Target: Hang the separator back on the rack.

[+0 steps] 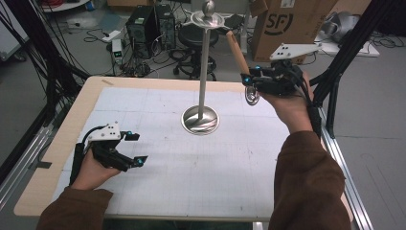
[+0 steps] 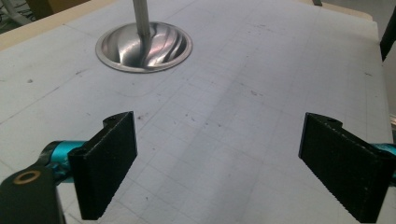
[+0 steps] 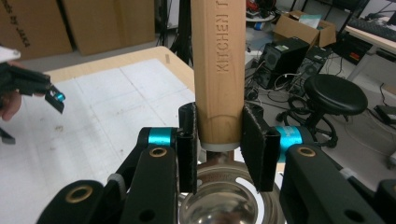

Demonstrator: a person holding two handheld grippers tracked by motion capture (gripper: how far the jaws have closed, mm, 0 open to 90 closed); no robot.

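**Right hand-held gripper holding a wooden-handled utensil up beside the stand**

The right hand-held gripper (image 1: 253,84) is clamping its two black jaws on the lower end of a wooden handle (image 3: 218,70), just above the metal collar where the handle is meeting the shiny bowl (image 3: 224,205) of the utensil. In the high view the utensil (image 1: 238,55) is hanging in the air at the far right of the tabletop (image 1: 57,139), its handle slanting up and to the left towards the top disc (image 1: 207,19) of a metal stand, while its polished bowl is showing just below the jaws. The person's right hand (image 1: 287,108) is carrying this gripper from underneath.

The stand's thin pole (image 1: 204,72) is rising upright from a round, rippled steel base (image 1: 200,120) that is sitting near the middle of the gridded white mat (image 1: 191,163) covering the tabletop.

At the near left, the left hand-held gripper (image 1: 136,148) is resting low over the mat with its jaws standing wide apart and nothing between them, well apart from the stand's base (image 2: 144,46), which is lying farther off ahead of it
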